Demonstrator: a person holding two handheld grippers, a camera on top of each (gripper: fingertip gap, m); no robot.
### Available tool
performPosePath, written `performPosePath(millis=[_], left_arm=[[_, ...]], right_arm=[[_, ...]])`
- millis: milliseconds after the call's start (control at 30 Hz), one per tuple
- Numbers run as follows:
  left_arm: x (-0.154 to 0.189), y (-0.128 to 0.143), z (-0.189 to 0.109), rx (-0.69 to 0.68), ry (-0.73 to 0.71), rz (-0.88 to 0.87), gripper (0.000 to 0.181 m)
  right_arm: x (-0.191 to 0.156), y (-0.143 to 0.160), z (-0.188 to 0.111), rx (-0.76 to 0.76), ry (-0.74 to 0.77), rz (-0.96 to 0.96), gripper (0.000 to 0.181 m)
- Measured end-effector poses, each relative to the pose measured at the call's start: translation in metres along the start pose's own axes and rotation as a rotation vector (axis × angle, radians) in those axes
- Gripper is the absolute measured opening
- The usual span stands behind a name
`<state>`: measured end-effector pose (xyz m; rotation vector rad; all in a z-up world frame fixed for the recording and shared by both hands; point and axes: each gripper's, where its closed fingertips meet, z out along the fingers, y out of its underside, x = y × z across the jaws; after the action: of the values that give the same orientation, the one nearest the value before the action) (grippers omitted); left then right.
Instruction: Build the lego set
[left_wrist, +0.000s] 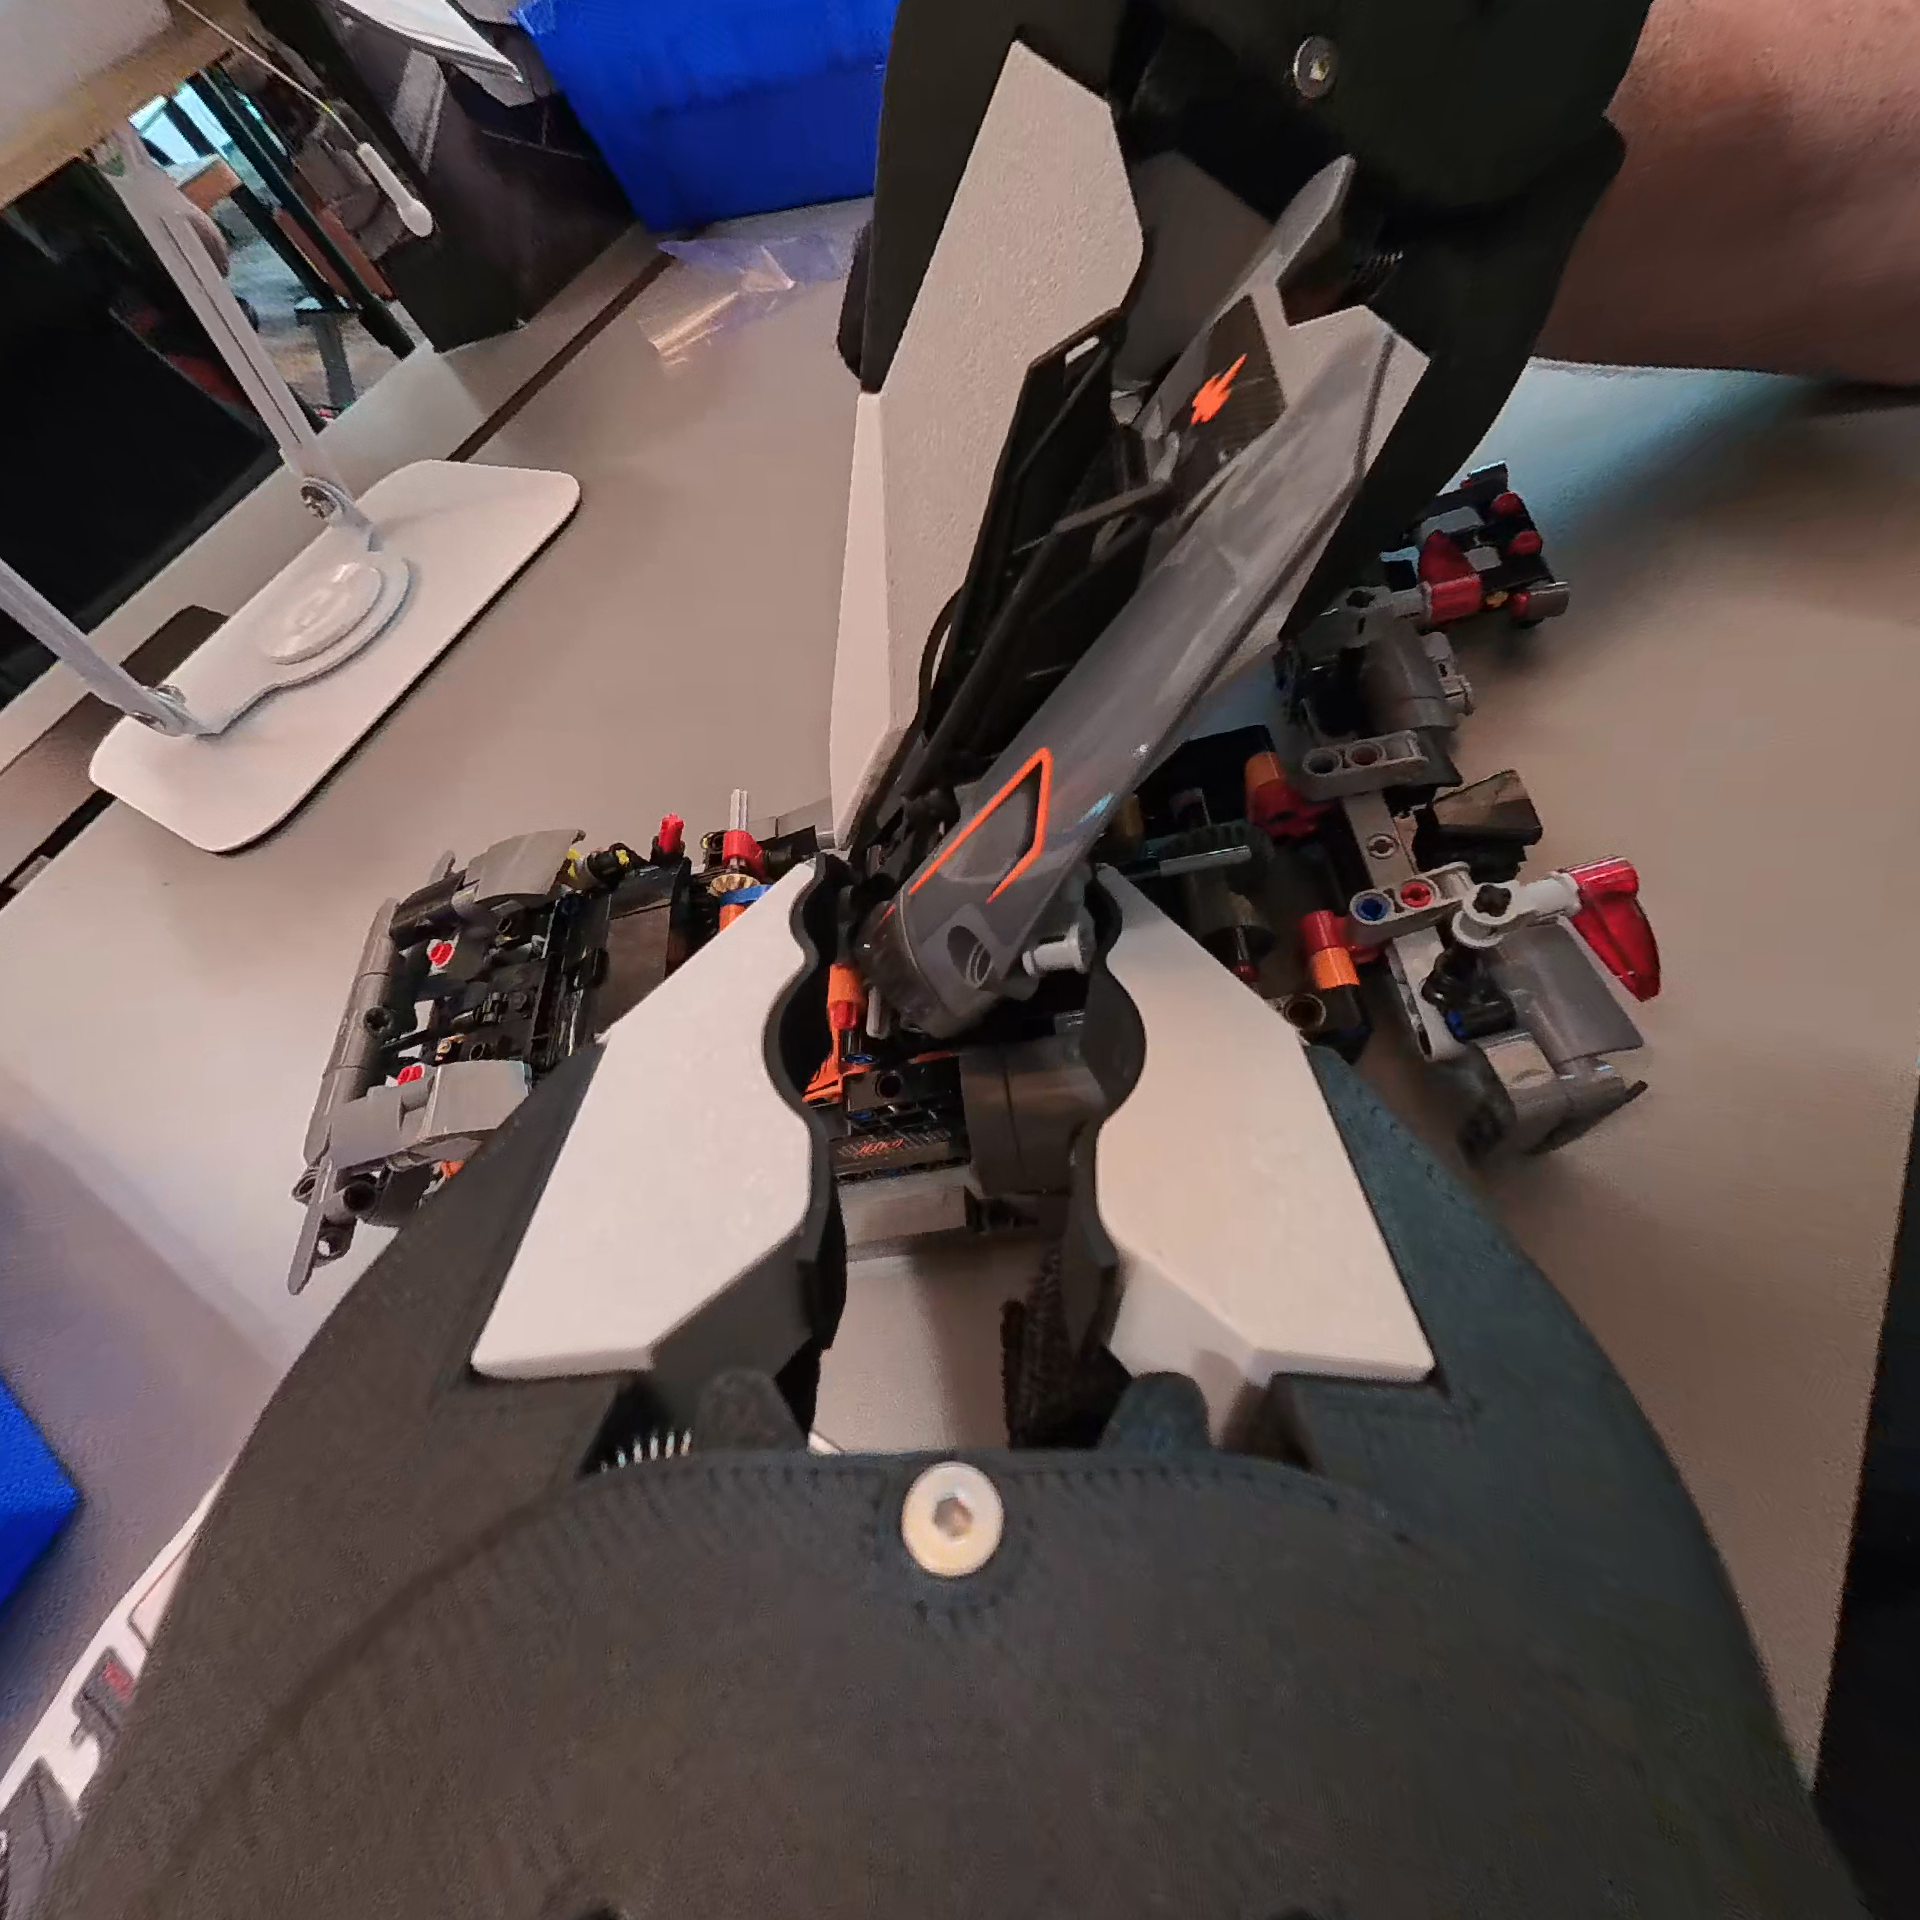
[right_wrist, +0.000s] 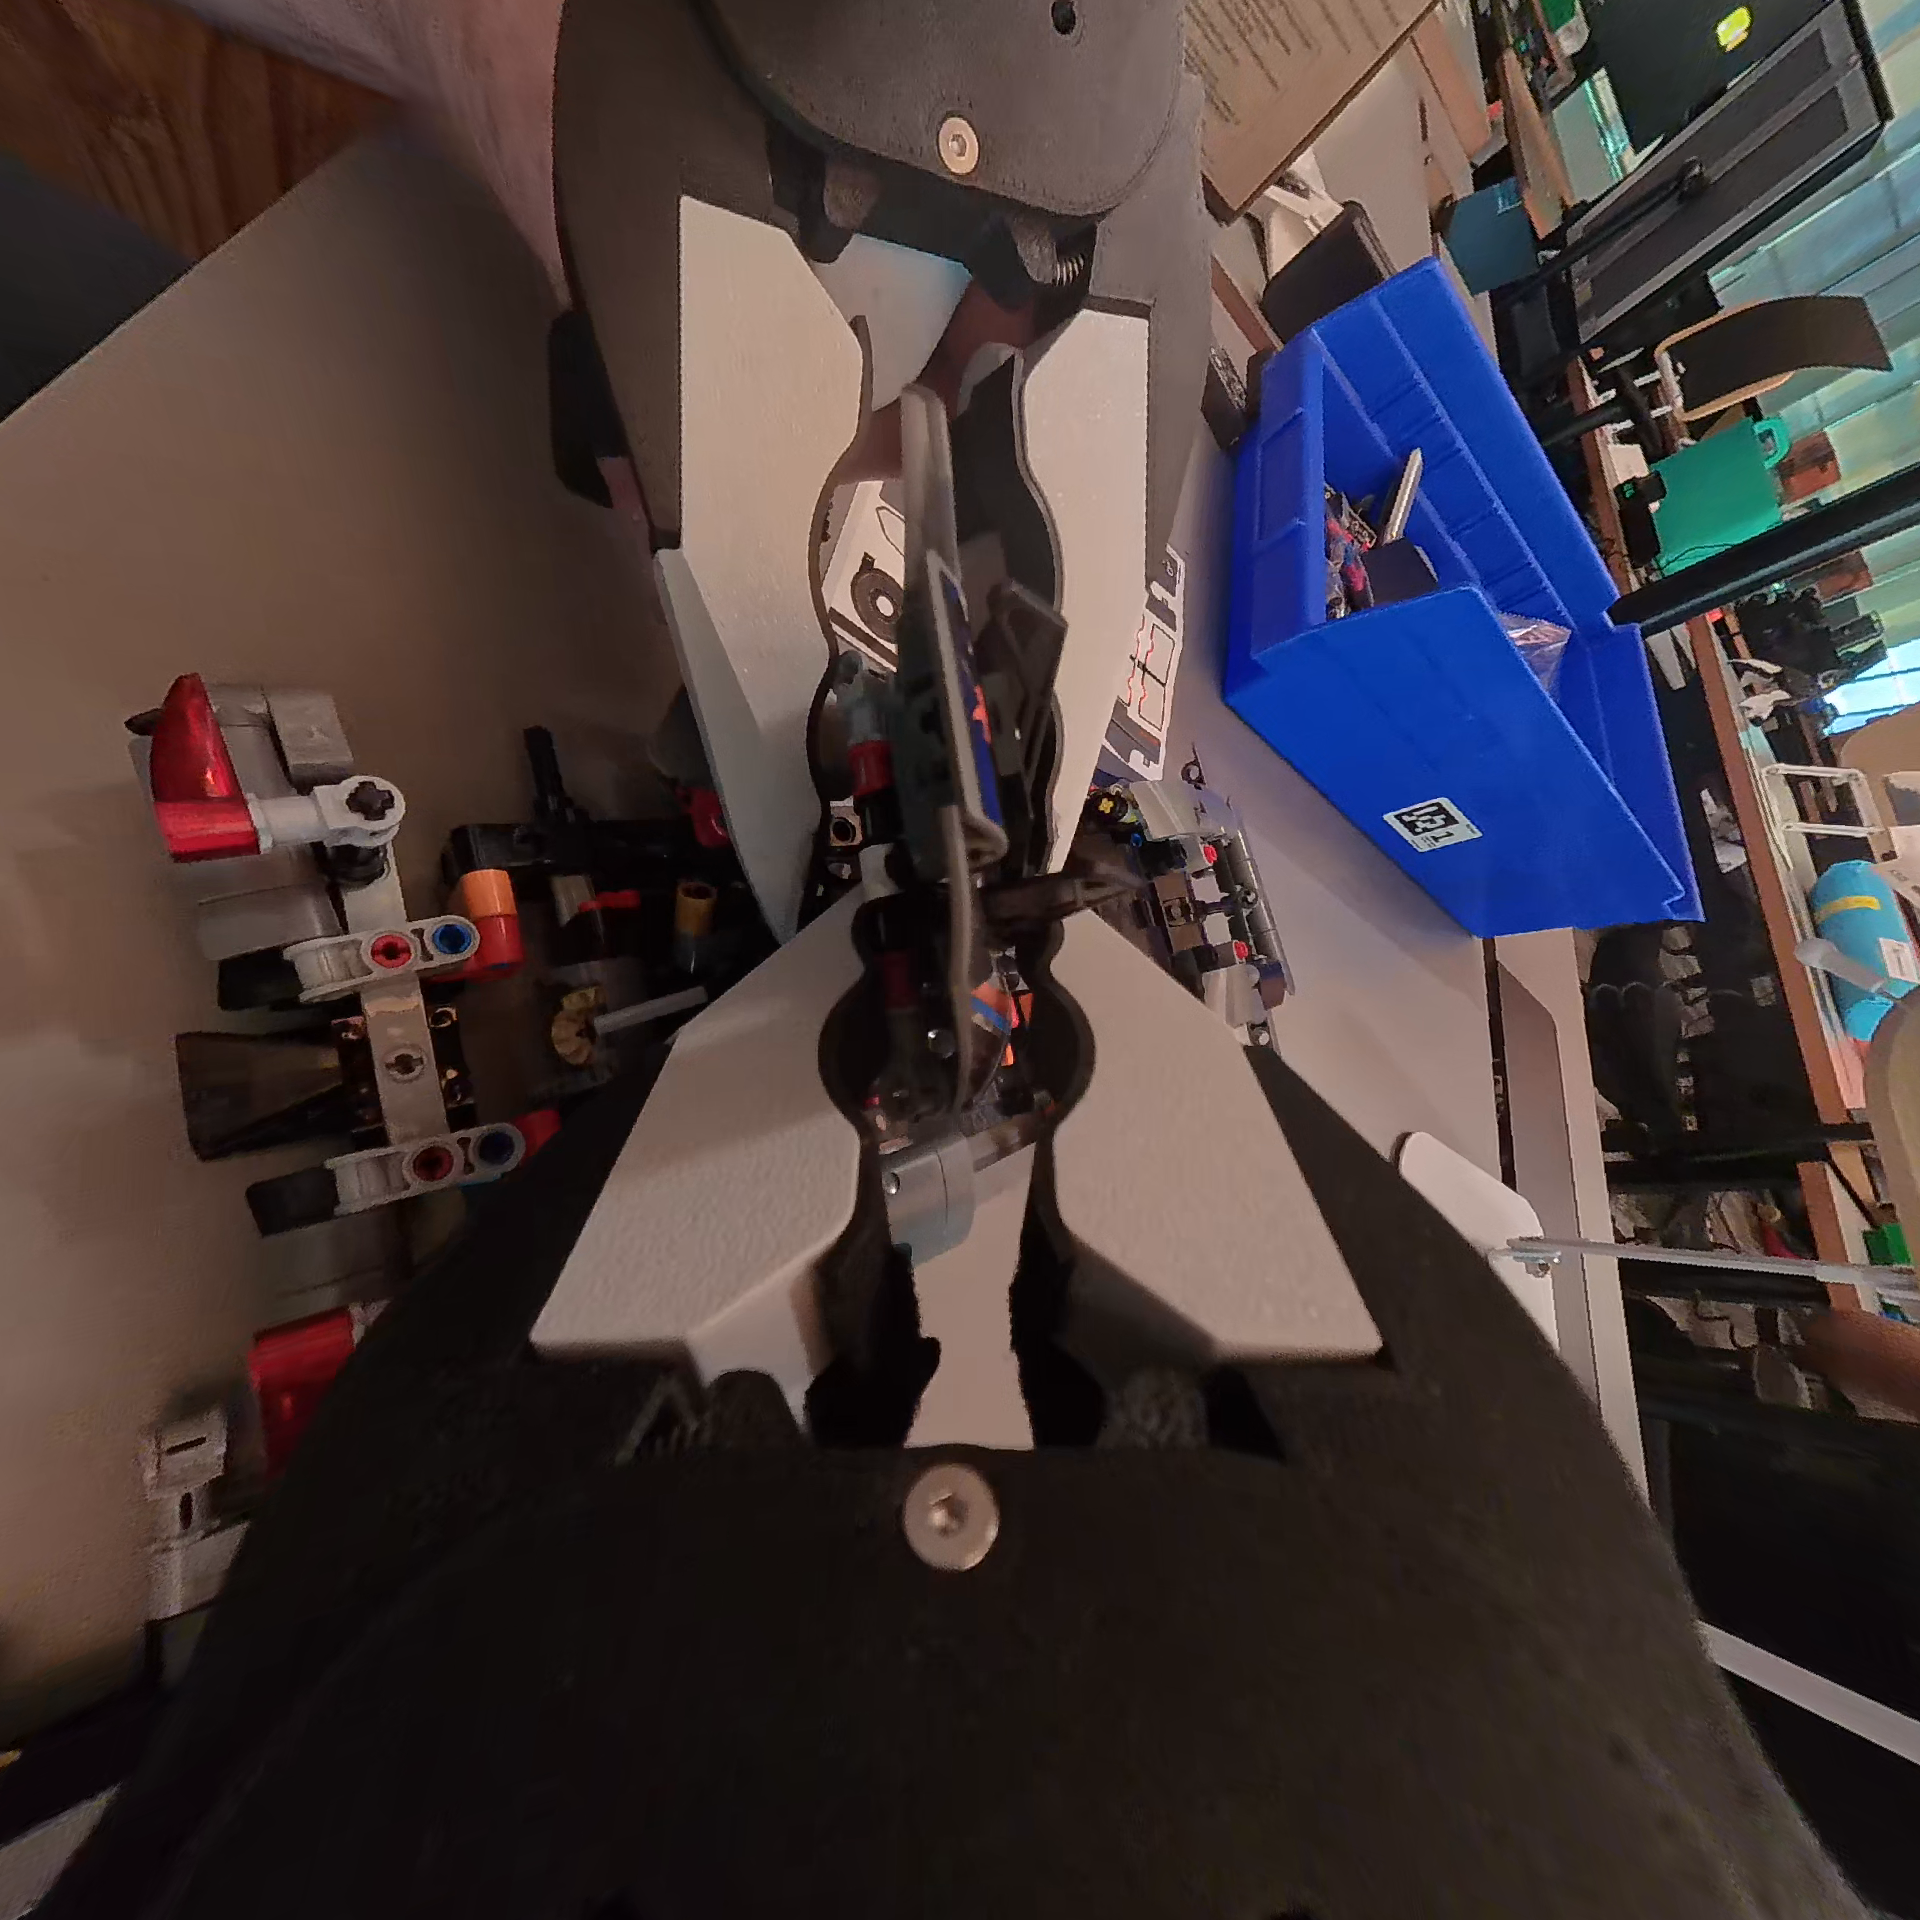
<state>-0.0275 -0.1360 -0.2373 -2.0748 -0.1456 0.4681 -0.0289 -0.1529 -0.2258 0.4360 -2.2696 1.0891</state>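
Both tongs meet over the middle of the build. Seen from the left wrist, the left gripper (left_wrist: 951, 935), black-framed with white finger plates, is clenched around the lower end of a long grey curved plastic body panel with orange trim (left_wrist: 1122, 665). The right gripper (left_wrist: 1195, 343) comes in from above and grasps the same panel at its upper end, so the panel stands tilted between them, above the chassis. From the right wrist, the right gripper (right_wrist: 956, 997) shows the panel edge-on between its plates.

The task's thing, a dark grey and black Technic car chassis with red tail pieces (left_wrist: 1434, 831), lies flat on the pale grey tabletop (left_wrist: 644, 644) beneath both grippers, partly hidden by them.

My judgement is that the panel is being seated onto the frame. With two grips on one slim piece, uneven pressure could twist it, pop a pin loose, or shove the unheld chassis sideways. The white finger plates also block sight of the joint, so a misaligned pin could go unnoticed.

Around the work: a blue plastic parts bin (right_wrist: 1455, 665) near the chassis, a white lamp base (left_wrist: 332, 644) well apart, and a printed instruction sheet (right_wrist: 1143, 665) just beyond the model.
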Motion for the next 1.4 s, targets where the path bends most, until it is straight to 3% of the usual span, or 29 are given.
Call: performPosePath(millis=[367, 433, 500, 700, 867, 1033, 1167, 1300, 1400], left_arm=[[-0.004, 0.001, 0.004, -0.043, -0.021, 0.017, 0.041], [-0.006, 0.001, 0.005, -0.051, -0.028, 0.024, 0.04], [-0.007, 0.001, 0.006, -0.051, -0.026, 0.025, 0.04], [-0.007, -0.001, 0.007, -0.092, -0.014, 0.011, 0.047], [-0.017, -0.003, 0.001, -0.093, -0.041, -0.047, 0.067], [-0.024, -0.029, -0.022, -0.005, -0.128, -0.076, 0.065], [-0.01, -0.064, -0.042, 0.113, -0.129, -0.124, 0.065], [0.018, -0.096, -0.054, 0.213, -0.054, -0.168, 0.06], [0.047, -0.114, -0.054, 0.271, 0.032, -0.218, 0.049]], right_arm=[[0.002, 0.004, -0.002, -0.032, 0.003, 0.073, 0.018], [0.013, -0.019, -0.015, 0.11, 0.027, 0.151, 0.018], [0.025, -0.025, -0.022, 0.119, 0.065, 0.155, 0.018], [0.032, -0.009, -0.028, 0.119, 0.056, 0.233, 0.018], [0.055, -0.007, -0.051, 0.247, 0.045, 0.488, 0.018], [0.061, -0.018, -0.071, 0.359, -0.007, 0.674, 0.018], [0.054, -0.032, -0.087, 0.413, -0.132, 0.856, 0.018], [0.03, -0.05, -0.103, 0.406, -0.306, 0.964, 0.019], [0.014, -0.06, -0.114, 0.391, -0.336, 0.997, 0.019]])
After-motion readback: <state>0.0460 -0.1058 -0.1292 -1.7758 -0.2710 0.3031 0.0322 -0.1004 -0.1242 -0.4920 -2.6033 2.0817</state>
